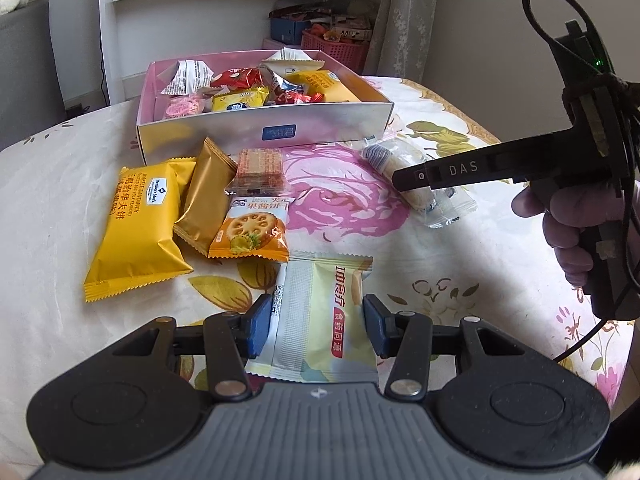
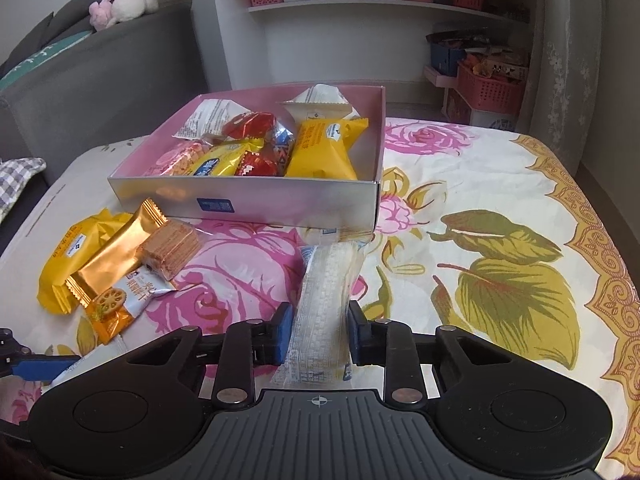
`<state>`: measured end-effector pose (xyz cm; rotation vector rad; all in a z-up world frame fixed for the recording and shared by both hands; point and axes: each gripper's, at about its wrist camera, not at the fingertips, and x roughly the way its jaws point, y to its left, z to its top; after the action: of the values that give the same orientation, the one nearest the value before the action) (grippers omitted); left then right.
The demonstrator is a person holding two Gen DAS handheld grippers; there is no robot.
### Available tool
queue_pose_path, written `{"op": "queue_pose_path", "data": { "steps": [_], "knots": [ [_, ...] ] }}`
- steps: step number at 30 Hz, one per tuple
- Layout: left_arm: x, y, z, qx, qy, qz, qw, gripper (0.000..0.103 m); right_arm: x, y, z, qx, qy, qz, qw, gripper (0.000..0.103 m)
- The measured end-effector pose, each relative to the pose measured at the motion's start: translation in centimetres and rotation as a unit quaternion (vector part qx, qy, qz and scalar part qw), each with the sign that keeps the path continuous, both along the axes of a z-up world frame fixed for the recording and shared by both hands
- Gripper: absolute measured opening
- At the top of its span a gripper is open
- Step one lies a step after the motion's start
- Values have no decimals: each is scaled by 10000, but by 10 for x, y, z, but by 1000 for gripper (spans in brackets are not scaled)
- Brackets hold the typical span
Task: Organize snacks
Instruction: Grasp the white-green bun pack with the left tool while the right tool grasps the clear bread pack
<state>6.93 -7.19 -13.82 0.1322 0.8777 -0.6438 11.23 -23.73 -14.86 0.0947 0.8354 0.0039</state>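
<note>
Both tools are pinching crinkly wrappers, the left tool (image 1: 316, 322) gripping a pale green packet (image 1: 324, 312) and the right tool (image 2: 318, 336) a clear-wrapped bar (image 2: 324, 304), so either is risking slipping loose before reaching the far box (image 2: 280, 204).

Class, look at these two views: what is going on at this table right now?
A person is sorting snacks into an open box on a flowered tablecloth. The left claw is closed on a pale yellow packet; the right claw grips a clear-wrapped packet. Both packets sit low by the cloth. Several snacks lie loose in front of the box, including a yellow waffle packet.
</note>
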Motion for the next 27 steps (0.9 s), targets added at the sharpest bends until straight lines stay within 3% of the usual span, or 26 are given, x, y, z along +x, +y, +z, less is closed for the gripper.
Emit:
{"op": "queue_pose_path", "data": {
  "steps": [19, 22, 23, 27],
  "knots": [
    [5, 6, 13, -344, 203, 224, 9990, 45, -11, -2, 19, 1195, 437, -133, 9918, 23],
    [2, 5, 14, -360, 203, 182, 9990, 45, -13, -2, 22, 1335, 459, -144, 9899, 20],
    [1, 4, 15, -367, 209, 164, 9990, 45, -14, -2, 24, 1359, 461, -148, 9895, 6],
    [0, 1, 15, -368, 233, 131, 9990, 45, -17, 1, 28, 1289, 431, -96, 9907, 5]
  ]
}}
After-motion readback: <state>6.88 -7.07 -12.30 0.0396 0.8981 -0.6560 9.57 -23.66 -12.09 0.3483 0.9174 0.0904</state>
